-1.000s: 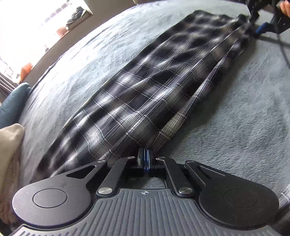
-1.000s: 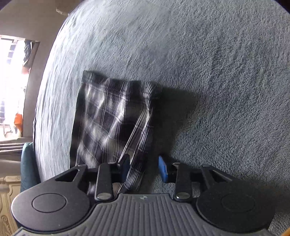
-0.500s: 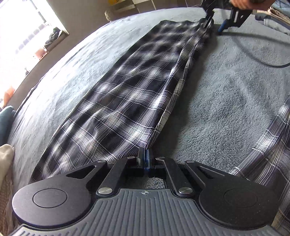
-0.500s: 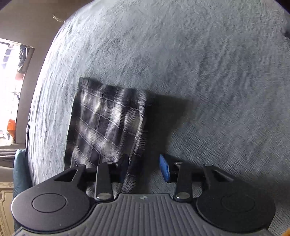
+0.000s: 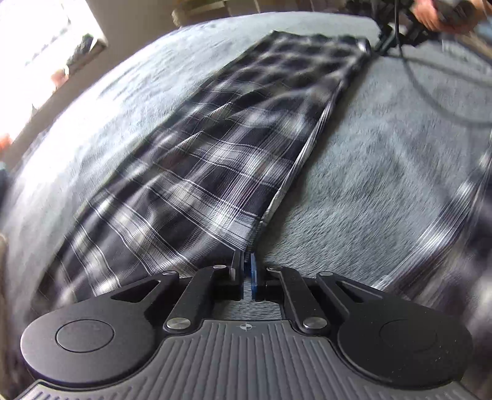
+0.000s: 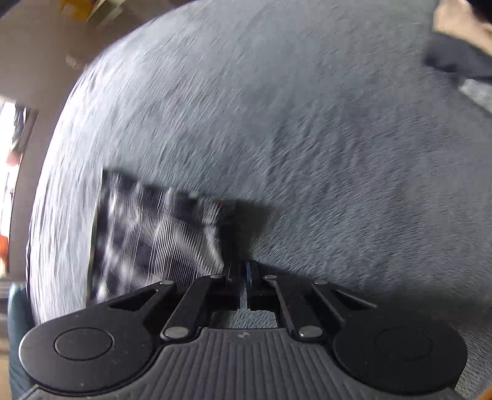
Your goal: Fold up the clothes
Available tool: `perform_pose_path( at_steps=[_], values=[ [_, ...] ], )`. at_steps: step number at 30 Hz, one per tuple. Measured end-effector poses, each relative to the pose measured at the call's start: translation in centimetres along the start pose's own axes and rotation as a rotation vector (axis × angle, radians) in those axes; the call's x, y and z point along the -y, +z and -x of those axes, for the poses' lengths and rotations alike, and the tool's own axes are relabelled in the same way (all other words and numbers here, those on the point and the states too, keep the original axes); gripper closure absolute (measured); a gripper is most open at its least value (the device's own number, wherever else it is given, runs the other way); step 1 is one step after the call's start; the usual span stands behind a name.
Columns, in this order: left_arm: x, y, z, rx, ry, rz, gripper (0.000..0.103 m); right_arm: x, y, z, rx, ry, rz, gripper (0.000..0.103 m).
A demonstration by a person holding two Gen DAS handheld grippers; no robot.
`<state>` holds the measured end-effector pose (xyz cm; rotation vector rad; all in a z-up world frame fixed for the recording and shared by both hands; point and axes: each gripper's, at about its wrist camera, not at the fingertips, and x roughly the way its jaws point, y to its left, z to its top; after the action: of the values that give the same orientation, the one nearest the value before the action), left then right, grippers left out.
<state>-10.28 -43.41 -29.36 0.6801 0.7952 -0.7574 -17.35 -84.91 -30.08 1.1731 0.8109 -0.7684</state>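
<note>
A long black-and-white plaid garment (image 5: 221,160) lies stretched out on the grey fleece blanket (image 5: 384,160). My left gripper (image 5: 247,261) is at its near corner. The jaws are opening: a thin gap shows between the pads, and the cloth's edge still runs into the tips. In the right wrist view the garment's far end (image 6: 147,234) is blurred. My right gripper (image 6: 243,267) is closing, its jaws almost together on that end's dark right corner. From the left wrist view the right gripper (image 5: 380,48) shows at the far corner, held by a hand (image 5: 430,15).
A second plaid cloth (image 5: 446,215) lies on the blanket at the right of the left wrist view. A black cable (image 5: 430,92) curves over the blanket near the far corner. A bright window (image 5: 37,46) is at the far left. Bare blanket (image 6: 307,123) spreads beyond the garment.
The right jaws went from wide apart beside the garment's corner to nearly shut on it. The left pads, pressed together before, have parted slightly. Both views have tilted and blurred.
</note>
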Motion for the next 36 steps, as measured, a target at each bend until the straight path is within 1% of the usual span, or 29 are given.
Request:
perform_pose_path(
  at_steps=[1, 2, 3, 5, 7, 8, 10, 11, 12, 13, 14, 15, 16, 17, 18, 19, 21, 23, 24, 25, 26, 28, 29, 31, 32, 33, 34, 35, 36],
  values=[
    [-0.4, 0.2, 0.4, 0.003, -0.020, 0.041, 0.093, -0.5, 0.0, 0.8, 0.034, -0.003, 0.035, 0.087],
    [-0.7, 0.3, 0.8, 0.007, -0.041, 0.082, 0.090, -1.3, -0.3, 1.4, 0.061, 0.004, 0.102, 0.087],
    [-1.1, 0.5, 1.0, 0.014, -0.060, 0.128, 0.083, -2.4, -0.7, 1.6, 0.066, 0.019, 0.181, 0.087],
    [-2.1, 0.9, 0.9, 0.020, -0.081, 0.245, 0.080, -4.8, -1.8, 1.5, 0.047, 0.061, 0.352, 0.087],
    [-3.2, 1.1, 0.0, 0.000, -0.078, 0.396, 0.073, -7.6, -3.9, -0.1, 0.000, 0.098, 0.578, 0.083],
    [-3.7, 1.1, -1.0, -0.019, -0.076, 0.473, 0.073, -8.6, -5.2, -1.0, -0.007, 0.089, 0.703, 0.076],
    [-4.4, 1.0, -2.9, -0.047, -0.080, 0.590, 0.073, -10.2, -7.8, -2.6, 0.001, 0.048, 0.942, 0.075],
    [-4.5, 1.0, -3.6, -0.058, -0.082, 0.637, 0.073, -10.7, -8.4, -3.3, 0.024, 0.028, 1.013, 0.077],
    [-4.3, 1.0, -3.8, -0.054, -0.074, 0.644, 0.072, -10.7, -7.8, -3.9, 0.066, 0.009, 1.025, 0.078],
    [-4.0, 1.1, -4.0, -0.049, -0.067, 0.649, 0.071, -10.3, -6.5, -4.1, 0.118, -0.040, 0.985, 0.079],
    [-3.8, 1.3, -3.9, -0.045, -0.067, 0.645, 0.068, -9.7, -4.9, -4.1, 0.174, -0.104, 0.926, 0.080],
    [-3.7, 1.5, -3.8, -0.041, -0.067, 0.642, 0.068, -9.1, -3.4, -4.1, 0.230, -0.168, 0.865, 0.086],
    [-3.6, 1.6, -3.6, -0.036, -0.077, 0.644, 0.068, -9.0, -2.1, -4.0, 0.283, -0.234, 0.829, 0.084],
    [-3.7, 1.7, -3.3, -0.029, -0.086, 0.650, 0.068, -9.4, -1.5, -3.9, 0.311, -0.257, 0.834, 0.082],
    [-3.9, 1.7, -2.9, -0.018, -0.082, 0.658, 0.068, -10.1, -1.3, -3.8, 0.324, -0.256, 0.854, 0.082],
    [-4.2, 1.6, -2.5, -0.007, -0.077, 0.666, 0.068, -11.3, -2.1, -3.5, 0.315, -0.205, 0.901, 0.082],
    [-4.6, 1.5, -2.1, 0.001, -0.058, 0.684, 0.068, -14.2, -5.3, -2.9, 0.251, -0.038, 1.044, 0.081],
    [-5.1, 1.4, -2.0, -0.002, -0.034, 0.702, 0.067, -17.2, -10.1, -2.6, 0.143, 0.145, 1.225, 0.078],
    [-5.2, 1.4, -2.4, -0.020, -0.038, 0.711, 0.067, -18.5, -12.4, -2.7, 0.076, 0.235, 1.297, 0.078],
    [-5.2, 1.2, -2.9, -0.041, -0.040, 0.717, 0.067, -19.8, -14.4, -3.5, 0.016, 0.305, 1.350, 0.078],
    [-5.2, 1.1, -3.4, -0.060, -0.042, 0.722, 0.067, -20.7, -15.3, -4.9, -0.003, 0.300, 1.375, 0.078],
    [-5.0, 0.8, -3.8, -0.049, -0.038, 0.724, 0.067, -22.5, -15.9, -8.2, -0.008, 0.220, 1.399, 0.078],
    [-4.9, 0.8, -3.7, -0.036, -0.037, 0.724, 0.066, -23.1, -14.9, -9.6, 0.014, 0.172, 1.359, 0.080],
    [-5.0, 0.6, -3.5, -0.018, -0.044, 0.741, 0.066, -24.0, -10.9, -11.7, 0.093, 0.070, 1.197, 0.081],
    [-5.1, 0.5, -3.3, -0.008, -0.048, 0.750, 0.066, -24.5, -9.2, -11.9, 0.159, -0.018, 1.125, 0.081],
    [-5.3, 0.3, -2.7, 0.001, -0.051, 0.769, 0.066, -25.0, -7.8, -12.0, 0.233, -0.129, 1.070, 0.076],
    [-5.6, 0.0, -2.0, 0.011, -0.055, 0.788, 0.066, -25.3, -6.9, -11.4, 0.267, -0.162, 1.037, 0.077],
    [-5.9, -0.3, -1.4, 0.022, -0.059, 0.807, 0.066, -25.4, -6.8, -10.3, 0.262, -0.123, 1.035, 0.077],
    [-6.1, -0.9, -0.4, 0.035, -0.061, 0.830, 0.066, -25.7, -8.1, -9.0, 0.236, -0.065, 1.083, 0.077]
  ],
)
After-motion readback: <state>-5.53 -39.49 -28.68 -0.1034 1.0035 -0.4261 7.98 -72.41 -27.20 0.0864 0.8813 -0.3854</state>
